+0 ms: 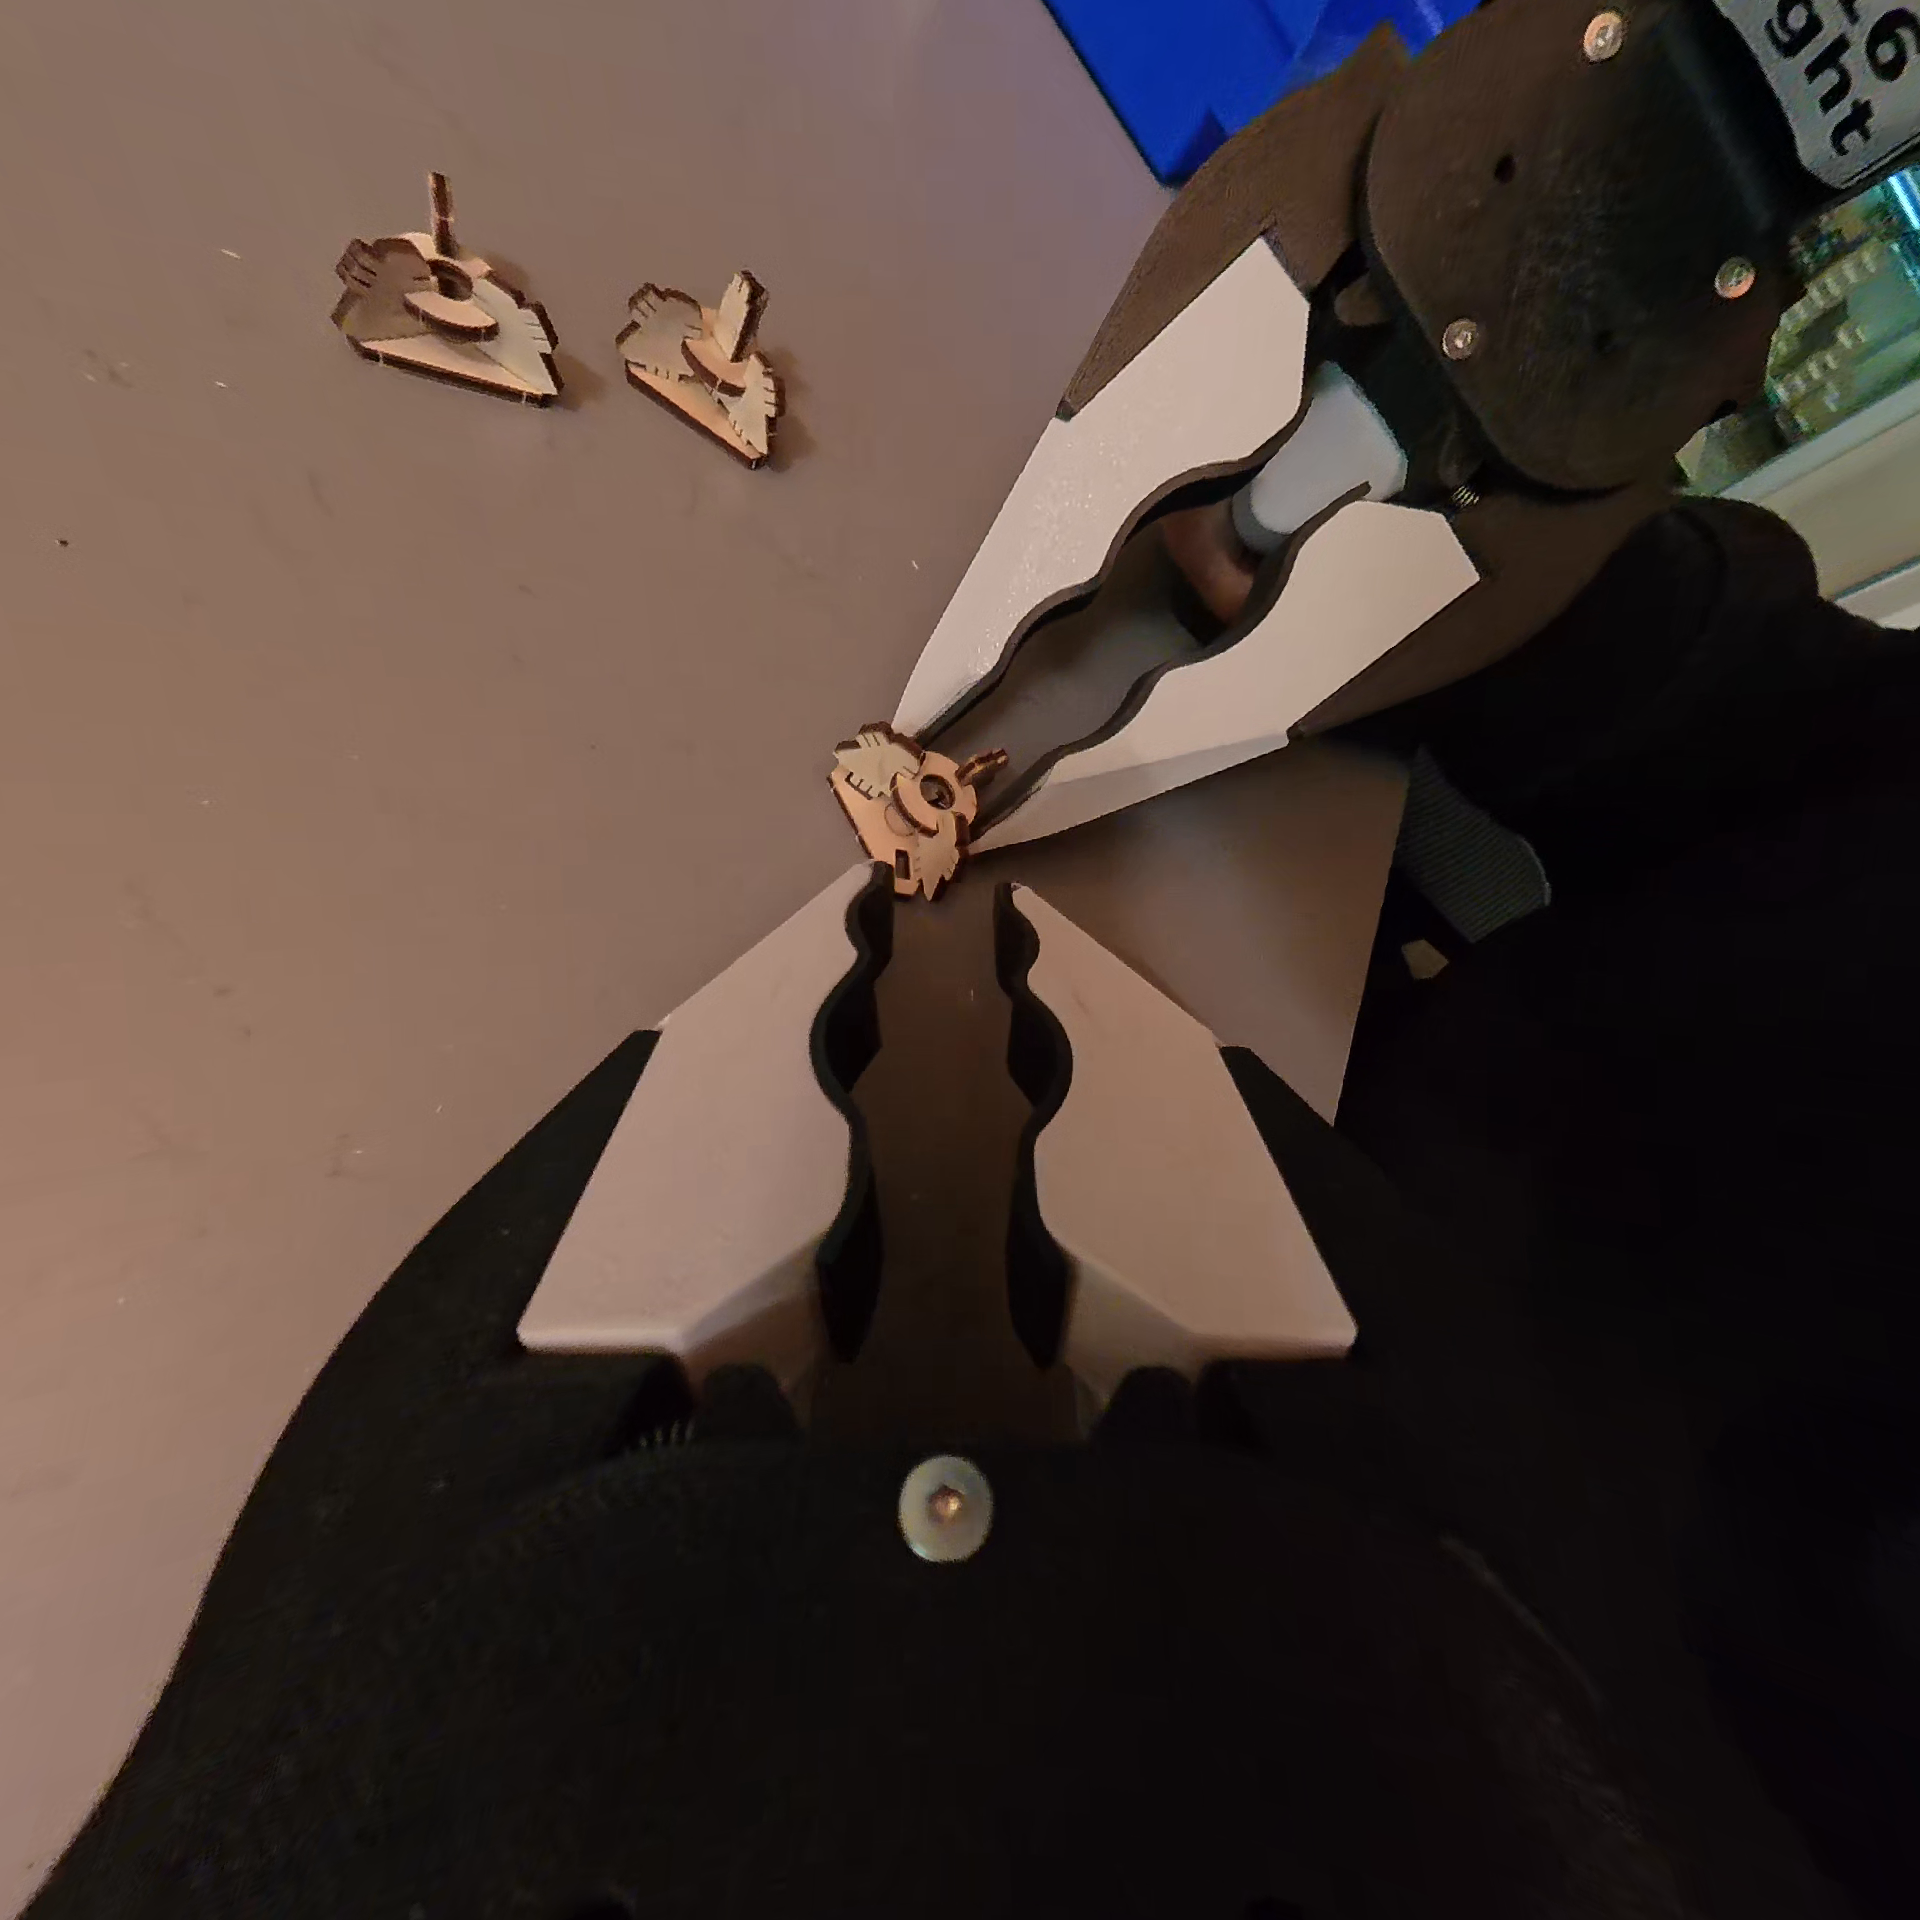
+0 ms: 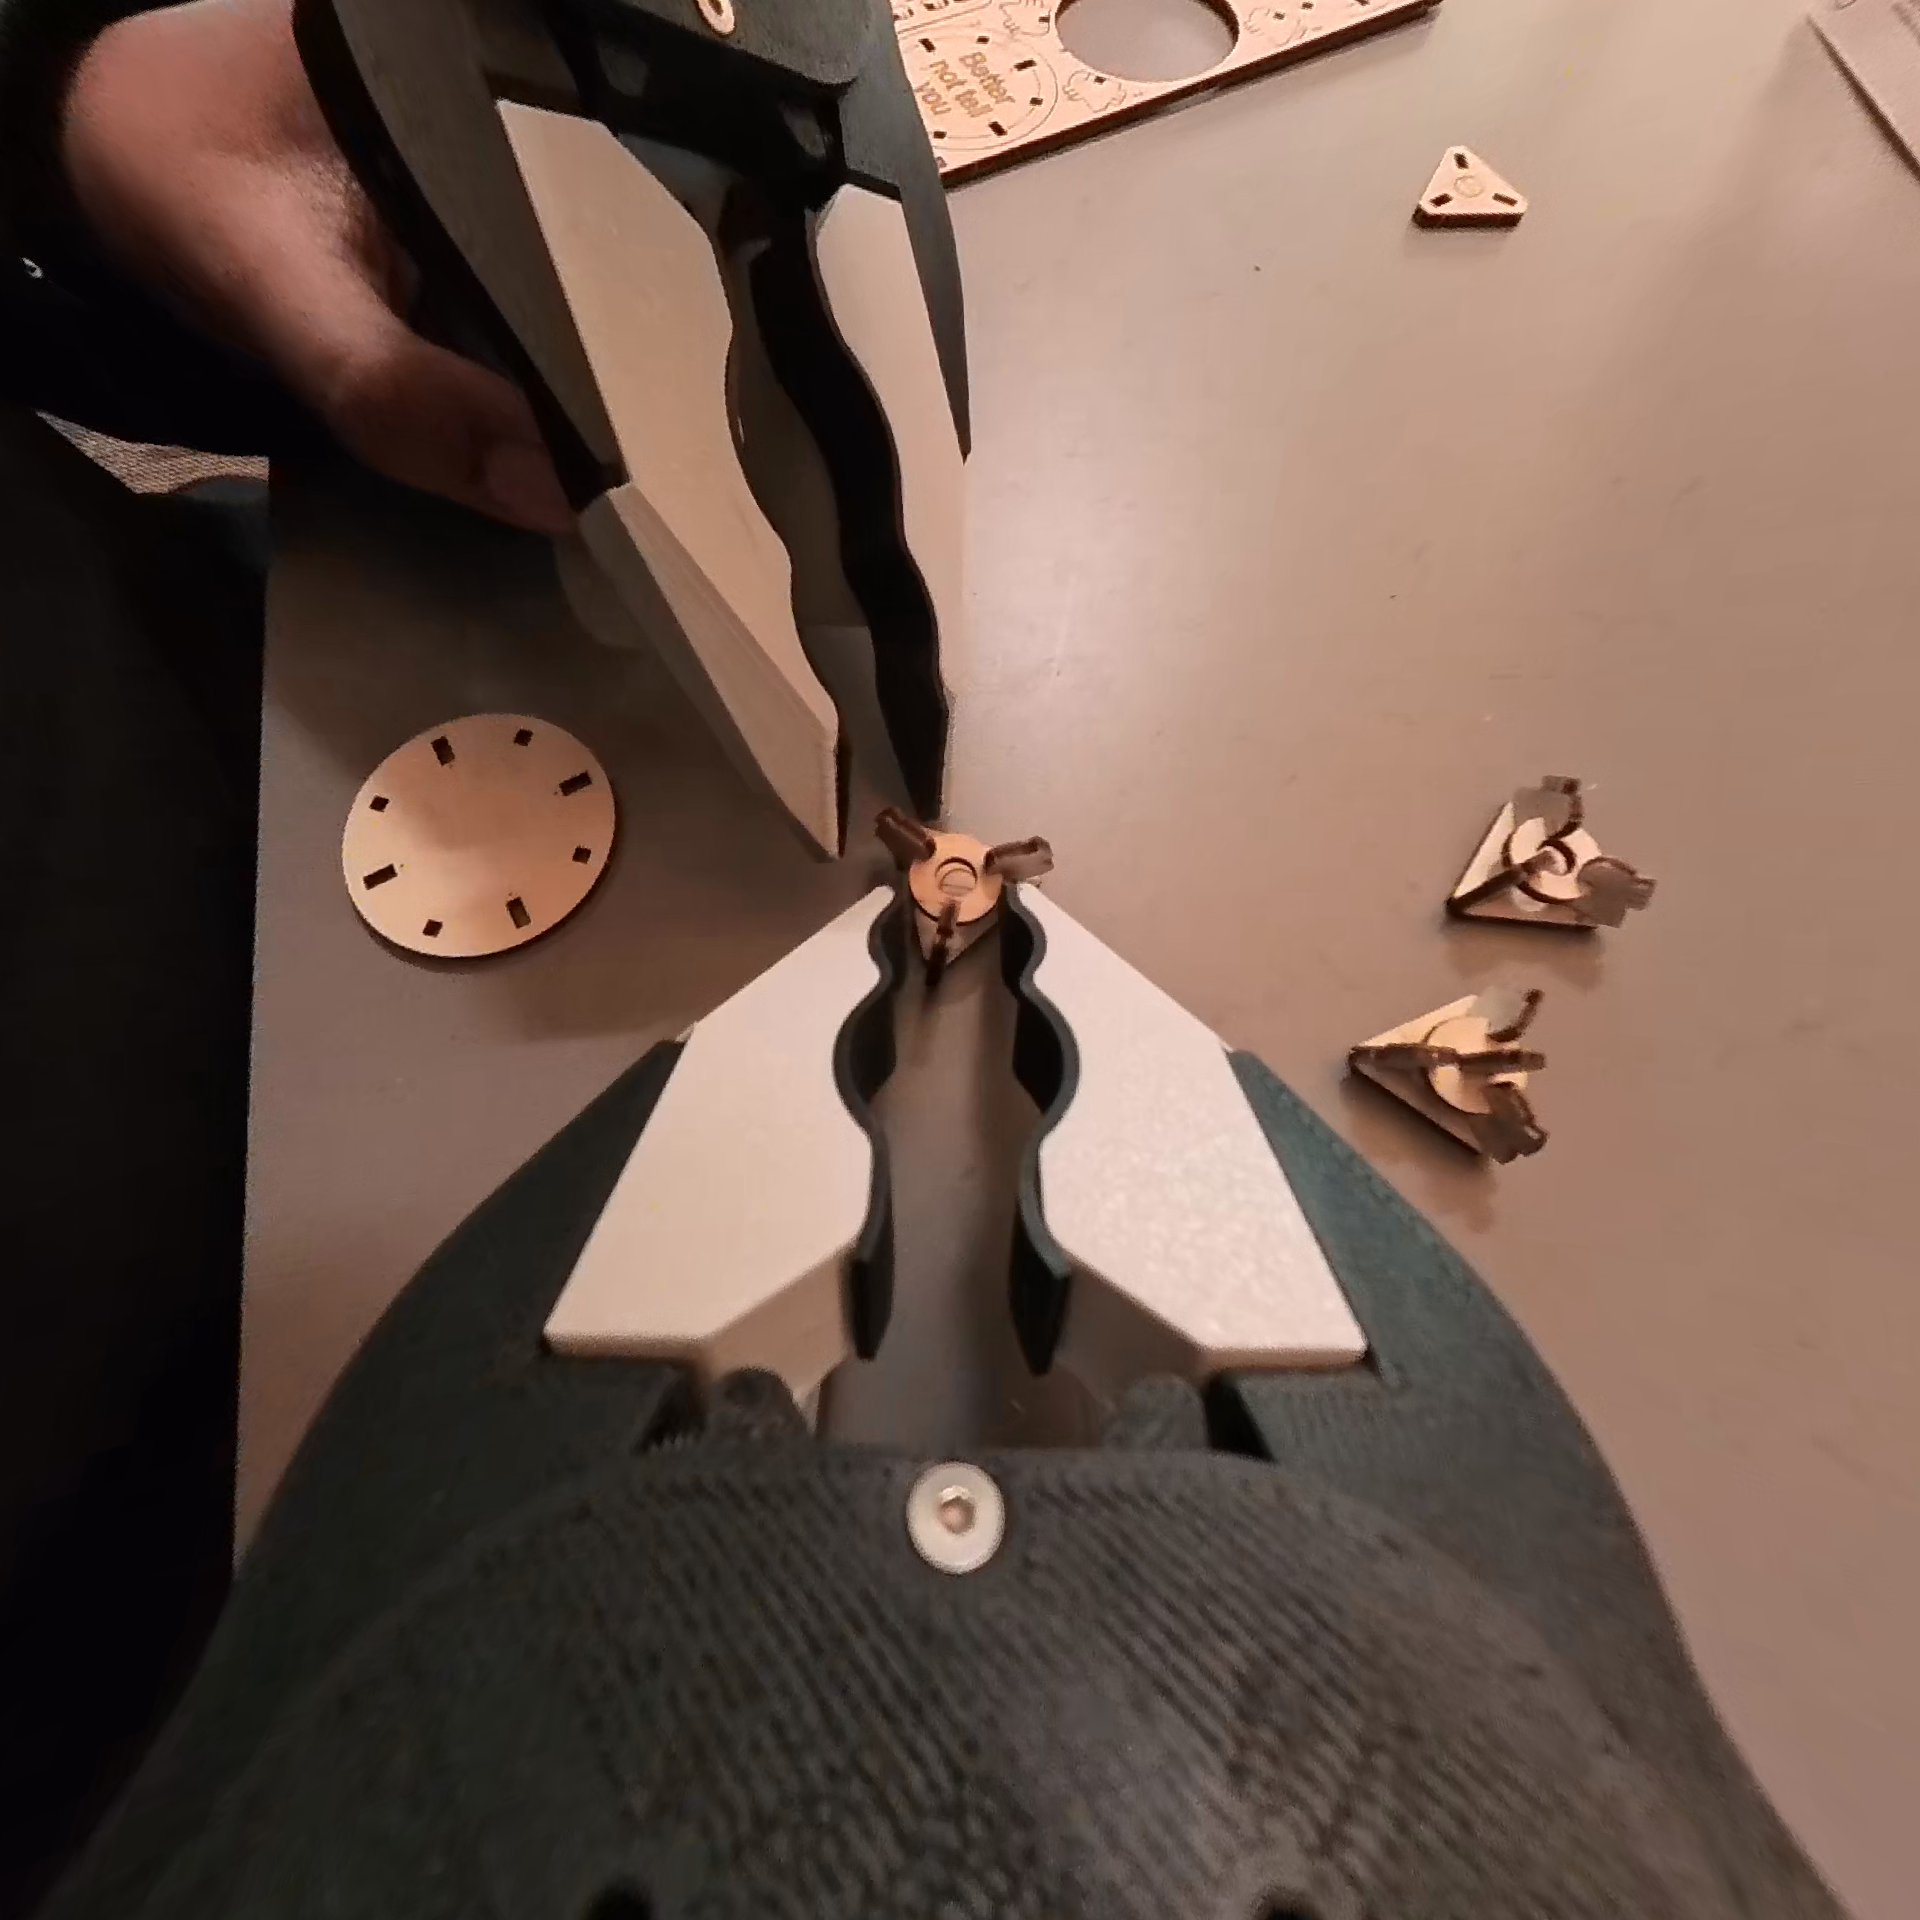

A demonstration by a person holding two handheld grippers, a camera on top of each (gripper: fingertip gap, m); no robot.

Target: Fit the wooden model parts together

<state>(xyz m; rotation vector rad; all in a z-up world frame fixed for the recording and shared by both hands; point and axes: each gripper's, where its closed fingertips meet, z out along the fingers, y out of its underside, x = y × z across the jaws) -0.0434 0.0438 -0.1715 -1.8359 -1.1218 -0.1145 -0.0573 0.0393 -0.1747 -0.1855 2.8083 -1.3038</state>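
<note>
right gripper pinches a small triangular wooden assembly (three pegs); left gripper gapes.

This looks like a small hobby or craft workbench, maybe in a lab or a maker space. The plain grey-brown table has scratches and small crumbs on it. Laser-cut plywood parts lie on it: a round disc with slots, a flat triangle piece, a cut-out sheet with a big round hole, and two small triangular assemblies. At the far edge stands a blue plastic bin, and behind it some shelves with blurred goods.
</note>
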